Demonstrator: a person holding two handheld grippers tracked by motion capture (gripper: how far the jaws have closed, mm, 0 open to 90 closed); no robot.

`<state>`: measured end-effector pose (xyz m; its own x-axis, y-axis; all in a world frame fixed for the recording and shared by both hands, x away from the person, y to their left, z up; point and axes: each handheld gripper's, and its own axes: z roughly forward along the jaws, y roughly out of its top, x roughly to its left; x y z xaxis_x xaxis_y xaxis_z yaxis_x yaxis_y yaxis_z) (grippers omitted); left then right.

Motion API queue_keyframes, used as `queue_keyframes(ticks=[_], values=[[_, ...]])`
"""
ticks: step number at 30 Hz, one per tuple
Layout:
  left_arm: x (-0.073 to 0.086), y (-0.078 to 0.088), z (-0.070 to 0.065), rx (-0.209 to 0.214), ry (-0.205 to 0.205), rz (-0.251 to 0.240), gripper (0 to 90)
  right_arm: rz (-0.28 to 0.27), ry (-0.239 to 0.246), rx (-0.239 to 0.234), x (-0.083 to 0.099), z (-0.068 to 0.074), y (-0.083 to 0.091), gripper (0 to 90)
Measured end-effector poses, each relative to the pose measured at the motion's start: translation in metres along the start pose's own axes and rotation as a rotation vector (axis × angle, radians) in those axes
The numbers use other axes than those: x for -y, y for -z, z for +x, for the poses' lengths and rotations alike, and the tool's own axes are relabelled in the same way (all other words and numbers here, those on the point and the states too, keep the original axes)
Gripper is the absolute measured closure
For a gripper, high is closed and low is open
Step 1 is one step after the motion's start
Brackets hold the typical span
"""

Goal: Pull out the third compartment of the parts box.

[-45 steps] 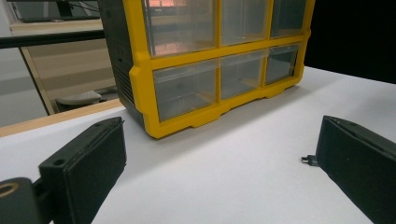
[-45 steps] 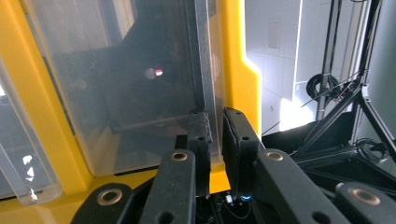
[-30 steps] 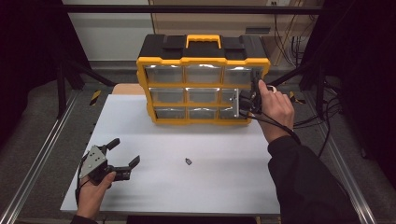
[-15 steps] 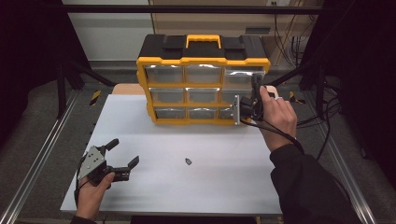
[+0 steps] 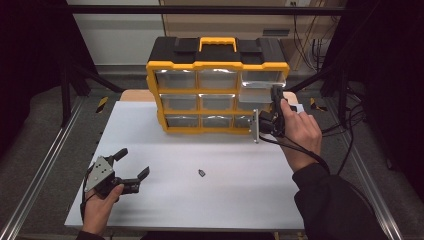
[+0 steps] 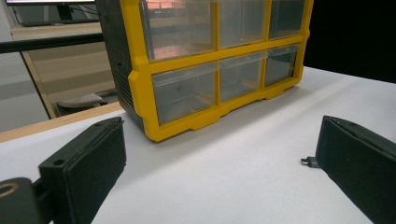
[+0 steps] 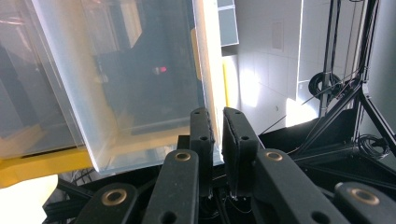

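Your right gripper [image 5: 274, 111] sits right of centre in the high view, at the right end of the yellow and black organizer [image 5: 217, 82]. In the right gripper view its jaws are pressed almost together on the thin front edge of a clear plastic drawer [image 7: 140, 88], so it is pinching that drawer; the right gripper [image 7: 218, 135] has the drawer wall running up between its two black pads. In the high view the drawer [image 5: 262, 86] is the right one of the organizer's middle row, and it stands pulled out from the front of the case toward you, just left of your hand.

Your left gripper [image 5: 125, 170] is at the lower left of the high view, low over the white table [image 5: 165, 150], well apart from the organizer. Its jaws are spread wide with nothing between them. In the left gripper view the two black jaws rise at the lower left and lower right of the frame, with the left gripper [image 6: 219, 168] looking across bare table toward the organizer [image 6: 205, 60], which fills the upper middle.

A small dark part [image 5: 201, 173] lies on the table a little below the middle of the high view, between your two hands and touching neither. In the left gripper view the same small part [image 6: 308, 161] peeks out just beside the inner edge of the right-hand jaw.
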<state>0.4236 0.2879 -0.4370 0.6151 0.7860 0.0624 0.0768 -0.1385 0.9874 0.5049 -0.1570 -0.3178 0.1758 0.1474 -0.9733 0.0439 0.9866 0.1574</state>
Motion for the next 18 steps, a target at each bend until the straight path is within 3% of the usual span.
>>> queue_keyframes(ticks=[10,18], values=[[0.0013,0.0043,0.0039,-0.016,0.018,-0.008,1.6,-0.003,0.008,-0.007,0.0,-0.0011,0.0057,83.0],[0.0004,0.0008,0.0003,-0.006,0.004,0.004,1.6,-0.005,-0.004,-0.012,-0.0001,-0.0038,0.0105,82.9]])
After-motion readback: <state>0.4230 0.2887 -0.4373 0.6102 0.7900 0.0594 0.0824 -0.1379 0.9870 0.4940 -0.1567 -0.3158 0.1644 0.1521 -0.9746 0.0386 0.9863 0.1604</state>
